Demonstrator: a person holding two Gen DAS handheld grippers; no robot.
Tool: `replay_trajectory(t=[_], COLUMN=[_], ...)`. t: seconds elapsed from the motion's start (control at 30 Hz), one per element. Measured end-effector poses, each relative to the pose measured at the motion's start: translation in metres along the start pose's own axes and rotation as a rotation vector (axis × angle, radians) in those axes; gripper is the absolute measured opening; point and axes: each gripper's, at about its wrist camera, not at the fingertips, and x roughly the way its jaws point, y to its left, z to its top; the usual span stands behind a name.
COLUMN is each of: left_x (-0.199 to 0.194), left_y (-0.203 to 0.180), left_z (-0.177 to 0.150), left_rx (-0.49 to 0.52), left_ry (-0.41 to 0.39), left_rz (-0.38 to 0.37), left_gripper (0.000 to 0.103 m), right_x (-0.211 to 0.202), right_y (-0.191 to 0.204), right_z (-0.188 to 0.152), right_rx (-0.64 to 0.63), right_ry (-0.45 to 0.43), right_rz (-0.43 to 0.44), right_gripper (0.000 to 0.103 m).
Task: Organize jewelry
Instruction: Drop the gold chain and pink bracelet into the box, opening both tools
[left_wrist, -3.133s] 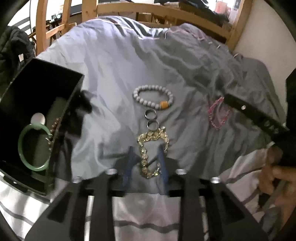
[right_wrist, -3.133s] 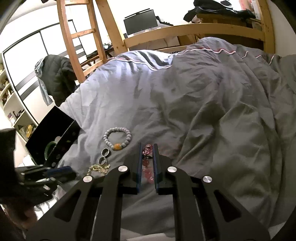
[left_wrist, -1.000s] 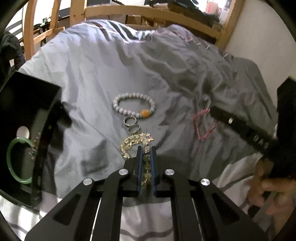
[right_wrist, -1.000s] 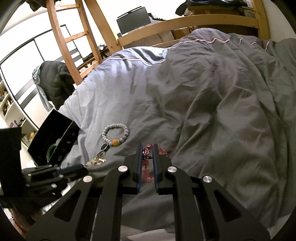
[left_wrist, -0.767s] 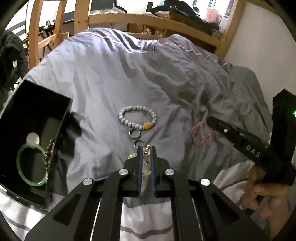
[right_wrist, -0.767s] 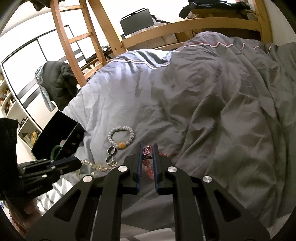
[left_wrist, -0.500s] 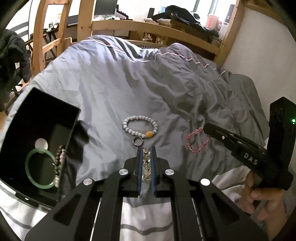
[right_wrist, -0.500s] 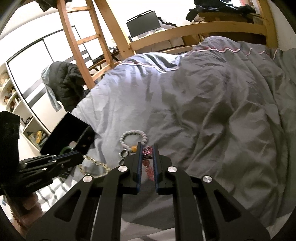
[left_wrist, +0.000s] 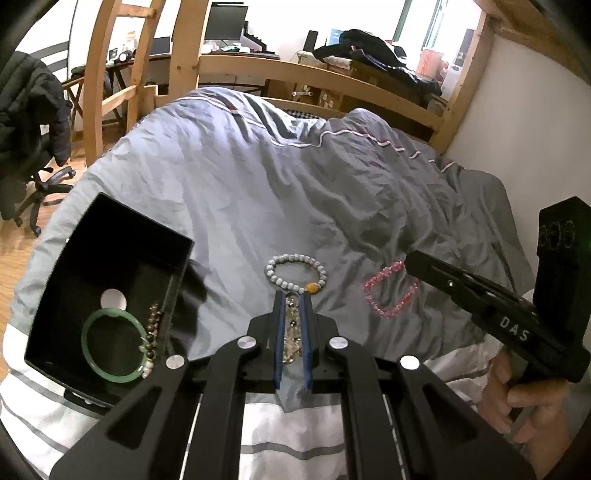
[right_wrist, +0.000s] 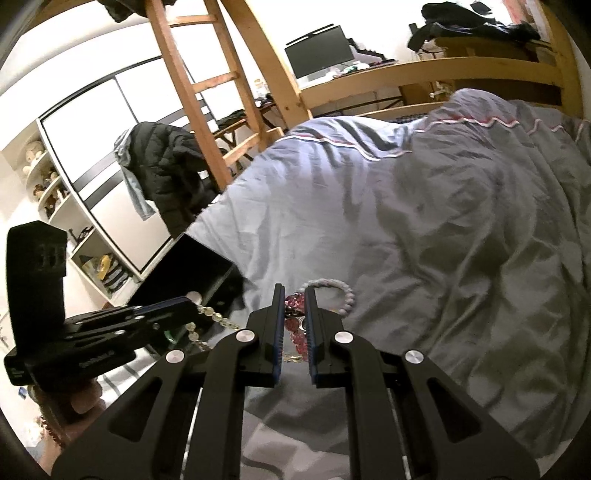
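My left gripper is shut on a gold bead chain and holds it lifted above the grey duvet; the chain hangs from it in the right wrist view. My right gripper is shut on a pink bead bracelet, which hangs from its tip in the left wrist view. A grey bead bracelet with an orange bead lies on the duvet ahead. A black jewelry box at left holds a green bangle and a bead strand.
The grey duvet is rumpled, with a white striped sheet at the near edge. A wooden bed frame and ladder stand behind. A chair with a black jacket is at far left.
Both grippers have risen from the duvet, the left lifting the gold chain, the right lifting the pink bracelet. The left gripper was open around the chain 3.1 s ago and is now shut on it.
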Motion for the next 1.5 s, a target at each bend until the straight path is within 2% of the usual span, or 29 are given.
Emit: replay_trajectory(t=[0.2, 0.53, 0.73, 1.0, 1.2, 1.4, 1.43, 1.5], left_x=[-0.007, -0.026, -0.042, -0.049, -0.048, -0.047, -0.048, -0.050], left_y=[0.014, 0.038, 0.061, 0.078, 0.091, 0.101, 0.102, 0.103], left_z=[0.004, 0.011, 0.014, 0.013, 0.013, 0.012, 0.011, 0.012], left_rx=[-0.030, -0.061, -0.098, -0.123, -0.167, -0.201, -0.204, -0.214], left_ry=[-0.004, -0.035, -0.048, -0.047, -0.047, -0.036, -0.040, -0.044], left_rz=[0.020, 0.082, 0.147, 0.187, 0.203, 0.227, 0.238, 0.244], left_gripper=[0.008, 0.008, 0.008, 0.008, 0.008, 0.008, 0.011, 0.034], right_x=[0.006, 0.034, 0.052, 0.087, 0.118, 0.137, 0.139, 0.139], right_y=[0.023, 0.071, 0.087, 0.108, 0.122, 0.133, 0.134, 0.132], right_z=[0.010, 0.021, 0.029, 0.037, 0.030, 0.020, 0.018, 0.016], right_rx=[-0.014, -0.084, -0.071, -0.036, -0.047, -0.085, -0.098, -0.114], right_ry=[0.008, 0.046, 0.064, 0.118, 0.164, 0.216, 0.224, 0.225], right_rz=[0.060, 0.106, 0.151, 0.232, 0.231, 0.181, 0.158, 0.134], right_gripper=[0.011, 0.011, 0.011, 0.011, 0.011, 0.013, 0.015, 0.028])
